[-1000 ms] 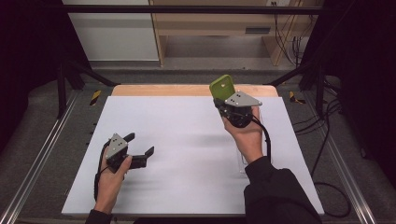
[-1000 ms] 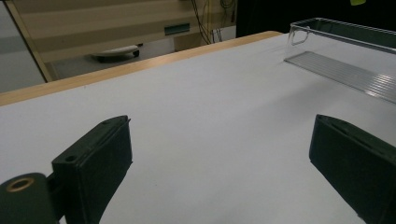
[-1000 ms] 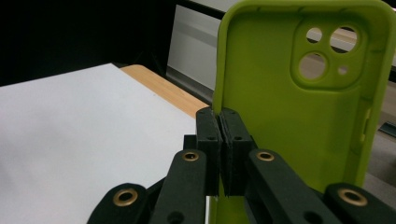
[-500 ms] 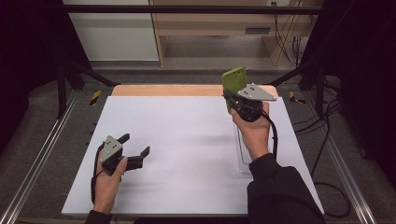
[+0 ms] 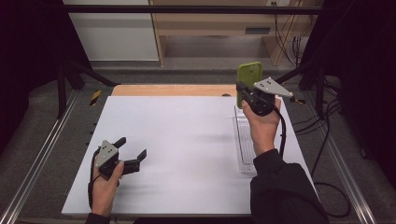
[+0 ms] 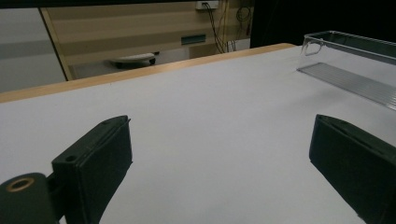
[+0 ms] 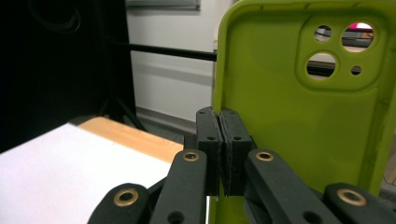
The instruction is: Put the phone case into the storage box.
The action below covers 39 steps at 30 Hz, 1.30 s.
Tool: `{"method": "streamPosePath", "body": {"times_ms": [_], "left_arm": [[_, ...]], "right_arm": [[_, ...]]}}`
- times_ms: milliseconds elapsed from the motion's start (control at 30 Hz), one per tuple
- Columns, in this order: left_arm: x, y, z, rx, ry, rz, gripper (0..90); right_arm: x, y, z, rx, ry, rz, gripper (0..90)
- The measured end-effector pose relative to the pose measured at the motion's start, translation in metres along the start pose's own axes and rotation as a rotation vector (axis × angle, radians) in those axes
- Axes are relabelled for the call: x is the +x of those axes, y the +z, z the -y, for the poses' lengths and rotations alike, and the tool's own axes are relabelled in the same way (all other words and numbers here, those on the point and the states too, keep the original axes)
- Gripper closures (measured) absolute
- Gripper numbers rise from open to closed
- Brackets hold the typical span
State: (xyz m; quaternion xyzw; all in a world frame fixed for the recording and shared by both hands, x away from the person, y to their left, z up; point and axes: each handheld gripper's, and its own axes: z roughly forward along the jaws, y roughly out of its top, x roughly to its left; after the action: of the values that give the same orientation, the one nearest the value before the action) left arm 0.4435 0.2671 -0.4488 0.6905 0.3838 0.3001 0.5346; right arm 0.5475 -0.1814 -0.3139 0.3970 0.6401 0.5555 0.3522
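White table (image 5: 187, 140), wood far edge; dark room, pale cabinet (image 5: 112, 32) beyond

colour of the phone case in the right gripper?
Lime green phone case; clearest in the right gripper view.

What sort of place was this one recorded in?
Probably a lab or workshop set up for recording, not a home. A white table stands inside a metal frame, black curtains hang on both sides, and cables trail over the floor.
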Motion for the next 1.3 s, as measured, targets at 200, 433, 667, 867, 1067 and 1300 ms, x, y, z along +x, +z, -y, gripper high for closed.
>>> {"method": "streamPosePath", "body": {"times_ms": [200, 433, 667, 867, 1067, 1300], "left_arm": [[0.002, -0.002, 0.000, -0.020, -0.012, -0.007, 5.4], [0.003, -0.002, 0.000, -0.026, -0.014, -0.007, 5.4], [0.002, -0.004, -0.001, -0.044, -0.011, -0.013, 5.4], [0.001, -0.005, -0.002, -0.058, -0.006, -0.017, 5.4], [0.001, -0.005, -0.002, -0.058, -0.004, -0.016, 5.4], [0.000, -0.004, -0.003, -0.059, -0.001, -0.014, 5.4]], "right_arm": [[-0.010, 0.002, 0.001, -0.010, 0.030, 0.035, 88.1], [-0.019, 0.006, 0.005, -0.004, 0.055, 0.063, 88.1], [-0.025, 0.007, 0.010, -0.003, 0.083, 0.081, 88.1], [-0.031, 0.009, 0.016, -0.004, 0.119, 0.091, 88.1], [-0.034, 0.013, 0.022, 0.007, 0.147, 0.094, 88.1], [-0.035, 0.016, 0.028, 0.024, 0.144, 0.097, 88.1]]}}
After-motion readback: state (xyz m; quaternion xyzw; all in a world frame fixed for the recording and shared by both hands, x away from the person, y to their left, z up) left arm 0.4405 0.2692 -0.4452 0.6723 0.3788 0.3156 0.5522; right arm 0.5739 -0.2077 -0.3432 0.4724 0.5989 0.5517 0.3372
